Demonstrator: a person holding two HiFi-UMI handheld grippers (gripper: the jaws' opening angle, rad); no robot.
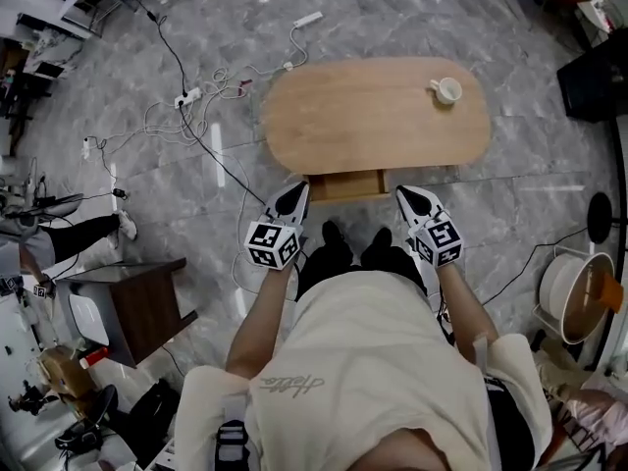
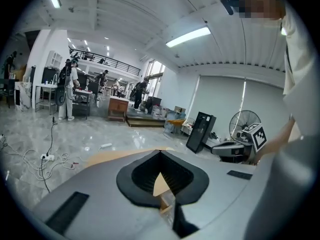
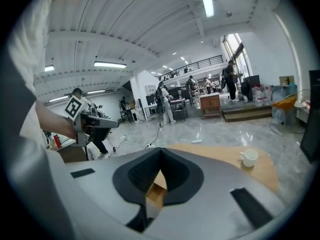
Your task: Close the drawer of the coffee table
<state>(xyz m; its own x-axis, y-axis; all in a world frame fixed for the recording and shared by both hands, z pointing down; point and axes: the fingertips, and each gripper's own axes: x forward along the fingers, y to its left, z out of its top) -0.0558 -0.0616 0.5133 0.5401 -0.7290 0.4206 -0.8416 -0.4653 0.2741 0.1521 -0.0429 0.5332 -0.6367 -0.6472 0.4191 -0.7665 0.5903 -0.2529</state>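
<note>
An oval wooden coffee table (image 1: 373, 116) stands on the grey marble floor in front of me. Its drawer (image 1: 345, 184) sticks out a little from the near edge. My left gripper (image 1: 297, 194) points at the drawer's left front corner and is shut on nothing. My right gripper (image 1: 406, 195) sits just right of the drawer's right corner, also shut and empty. In the left gripper view the left gripper (image 2: 160, 153) has its jaw tips together, with wood showing behind them. In the right gripper view the right gripper (image 3: 161, 149) looks over the tabletop (image 3: 225, 156).
A white cup (image 1: 446, 90) (image 3: 248, 157) stands on the table's far right end. Cables and power strips (image 1: 188, 97) lie on the floor to the left. A dark side table (image 1: 137, 302) is at near left, a white bucket (image 1: 574, 292) at right. People stand far off.
</note>
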